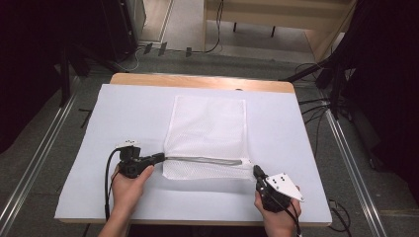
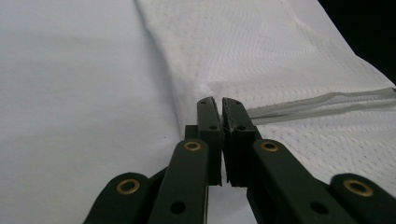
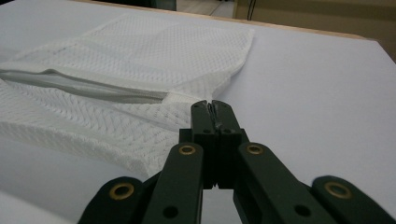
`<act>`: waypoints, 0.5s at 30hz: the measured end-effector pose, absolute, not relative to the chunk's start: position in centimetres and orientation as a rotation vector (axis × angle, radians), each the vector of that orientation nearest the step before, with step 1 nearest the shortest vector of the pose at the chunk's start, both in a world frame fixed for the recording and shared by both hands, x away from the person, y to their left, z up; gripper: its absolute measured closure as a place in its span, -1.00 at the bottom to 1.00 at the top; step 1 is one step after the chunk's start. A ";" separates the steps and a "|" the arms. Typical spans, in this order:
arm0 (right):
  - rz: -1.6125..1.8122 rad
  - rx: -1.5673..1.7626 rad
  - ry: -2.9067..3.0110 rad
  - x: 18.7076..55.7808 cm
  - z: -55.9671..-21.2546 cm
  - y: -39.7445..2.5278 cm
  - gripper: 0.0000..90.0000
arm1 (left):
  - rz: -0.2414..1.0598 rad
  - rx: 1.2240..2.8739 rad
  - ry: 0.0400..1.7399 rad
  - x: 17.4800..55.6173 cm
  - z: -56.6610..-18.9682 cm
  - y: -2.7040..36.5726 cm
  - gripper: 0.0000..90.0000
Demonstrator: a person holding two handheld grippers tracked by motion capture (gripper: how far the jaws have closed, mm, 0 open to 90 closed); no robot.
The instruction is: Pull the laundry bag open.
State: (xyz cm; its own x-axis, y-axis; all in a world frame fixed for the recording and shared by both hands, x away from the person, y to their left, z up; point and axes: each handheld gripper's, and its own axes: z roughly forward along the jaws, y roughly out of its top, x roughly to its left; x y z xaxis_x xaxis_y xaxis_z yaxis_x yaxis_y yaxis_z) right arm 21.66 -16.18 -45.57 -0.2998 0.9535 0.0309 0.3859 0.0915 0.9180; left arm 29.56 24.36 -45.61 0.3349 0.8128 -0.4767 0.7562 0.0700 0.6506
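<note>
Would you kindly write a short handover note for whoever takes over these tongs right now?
Left tongs: shut at the left end of the mesh bag, by its grey zipper; whether they pinch fabric is unclear.
Right tongs: shut at the bag's near right corner; grip also unclear.
The bag lies flat on the white table cover, near edge folded over.
Done: both ends reached.
Left: probably lifting or spreading it.

A white-covered tabletop (image 1: 123,128) with a wooden far edge stands on grey floor (image 1: 44,163); black cables (image 1: 316,106) and dark curtains surround it.
</note>
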 end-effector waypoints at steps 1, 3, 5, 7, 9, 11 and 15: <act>1.186 1.324 1.756 21.7 -45.6 -16.3 1.00 | 0.093 1.685 1.429 29.5 -45.6 24.6 0.97; 1.199 1.336 1.749 21.7 -45.5 -16.7 1.00 | 0.059 1.666 1.428 29.5 -45.7 25.1 0.97; 1.203 1.335 1.753 21.7 -45.5 -16.6 1.00 | 0.078 1.682 1.430 29.4 -45.7 25.1 0.97; 1.185 1.315 1.757 21.6 -45.5 -16.3 1.00 | 0.091 1.681 1.435 29.3 -45.7 25.0 0.97; 1.193 1.318 1.757 21.6 -45.5 -16.2 1.00 | 0.083 1.667 1.436 29.3 -45.7 25.4 0.97; 1.194 1.315 1.761 21.6 -45.5 -16.2 1.00 | 0.084 1.666 1.435 29.2 -45.7 25.4 0.97; 1.191 1.321 1.771 21.6 -45.6 -16.0 1.00 | 0.091 1.660 1.443 29.2 -45.7 25.6 0.97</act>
State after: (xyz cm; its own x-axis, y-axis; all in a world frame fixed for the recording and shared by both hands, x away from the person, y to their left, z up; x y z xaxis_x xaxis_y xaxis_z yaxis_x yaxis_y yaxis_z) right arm 21.57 -16.04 -45.63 -0.3065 0.9512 0.0349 0.3911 0.0924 0.9157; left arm 29.20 25.60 -45.68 0.3144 0.8191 -0.4798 0.7520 0.0935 0.6525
